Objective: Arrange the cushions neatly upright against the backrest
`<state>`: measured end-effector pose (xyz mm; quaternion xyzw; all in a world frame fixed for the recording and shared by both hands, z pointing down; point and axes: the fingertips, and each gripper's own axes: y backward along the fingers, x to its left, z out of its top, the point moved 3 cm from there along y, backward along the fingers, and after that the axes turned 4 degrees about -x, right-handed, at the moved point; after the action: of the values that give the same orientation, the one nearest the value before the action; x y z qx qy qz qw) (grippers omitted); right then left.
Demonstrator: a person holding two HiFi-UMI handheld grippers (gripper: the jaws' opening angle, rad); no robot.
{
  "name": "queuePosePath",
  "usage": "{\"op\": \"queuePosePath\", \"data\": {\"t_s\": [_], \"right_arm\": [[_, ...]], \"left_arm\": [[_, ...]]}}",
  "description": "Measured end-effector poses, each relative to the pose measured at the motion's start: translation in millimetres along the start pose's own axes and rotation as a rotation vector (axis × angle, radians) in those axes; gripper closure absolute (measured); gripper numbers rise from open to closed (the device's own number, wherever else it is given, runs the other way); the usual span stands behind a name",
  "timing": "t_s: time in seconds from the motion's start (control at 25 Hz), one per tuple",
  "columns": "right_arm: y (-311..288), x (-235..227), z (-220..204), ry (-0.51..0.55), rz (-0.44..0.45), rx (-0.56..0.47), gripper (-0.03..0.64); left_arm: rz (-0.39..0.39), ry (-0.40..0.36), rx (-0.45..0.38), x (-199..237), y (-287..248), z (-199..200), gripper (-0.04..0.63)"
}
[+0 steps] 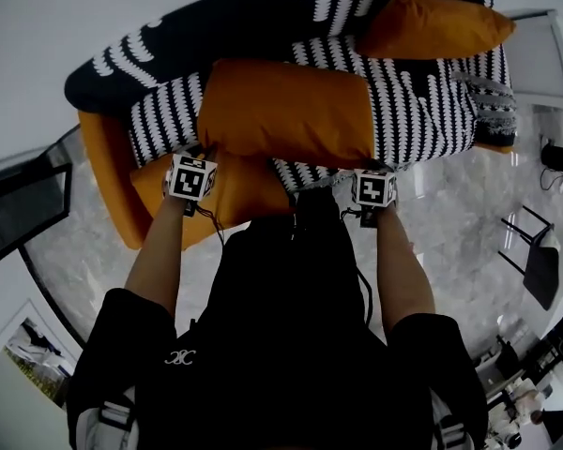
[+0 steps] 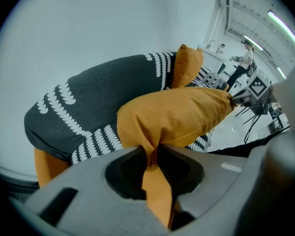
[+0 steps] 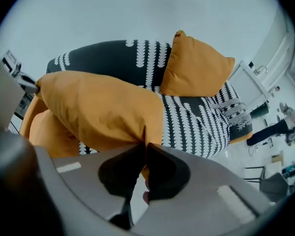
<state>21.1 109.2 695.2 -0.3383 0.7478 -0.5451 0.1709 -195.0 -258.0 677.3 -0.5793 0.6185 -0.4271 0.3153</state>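
- The large orange cushion (image 1: 286,111) is held at frame centre over the sofa seat (image 1: 422,111), long axis left to right; the backrest (image 1: 216,36) lies beyond it, toward the upper frame.
- Its near corners are clamped in the fingers (image 2: 125,173) of the left gripper (image 2: 155,150) and right gripper (image 3: 143,151).
- What lies under the cushion is hidden.

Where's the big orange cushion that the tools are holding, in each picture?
Head view: big cushion in the upper middle.
Left gripper view: big cushion in the centre, slightly right.
Right gripper view: big cushion centre-left.
Shared landmark: the upright cushion behind it.
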Motion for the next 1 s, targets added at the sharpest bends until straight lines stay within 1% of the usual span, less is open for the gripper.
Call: {"op": "queuePosePath", "data": {"t_s": [0.12,0.2,0.44,0.56,0.76,1.0], "right_arm": [[7.5,-21.9,32.1,-0.046,-0.016,-0.079,0.598],[14.5,-32.4,56.0,-0.057,-0.022,-0.126,0.598],[35.0,-62.8,135.9,-0.043,-0.011,-0.257,0.598],[46.5,-77.9,175.0,-0.046,-0.011,-0.299,0.597],[54.2,-101.0,232.7,-0.016,-0.005,-0.321,0.597],[36.1,-113.4,284.0,0.053,0.009,-0.278,0.595]], "left_arm": [[-0.009,0.041,-0.047,-6.6,5.5,20.4,0.528],[-0.013,0.064,-0.077,-9.0,12.3,30.2,0.531],[0.005,0.14,-0.161,-16.5,33.9,70.1,0.537],[-0.014,0.185,-0.177,-22.7,41.9,91.3,0.538],[-0.044,0.239,-0.204,-36.7,50.3,118.5,0.538],[-0.05,0.326,-0.192,-31.9,37.1,146.4,0.538]]}}
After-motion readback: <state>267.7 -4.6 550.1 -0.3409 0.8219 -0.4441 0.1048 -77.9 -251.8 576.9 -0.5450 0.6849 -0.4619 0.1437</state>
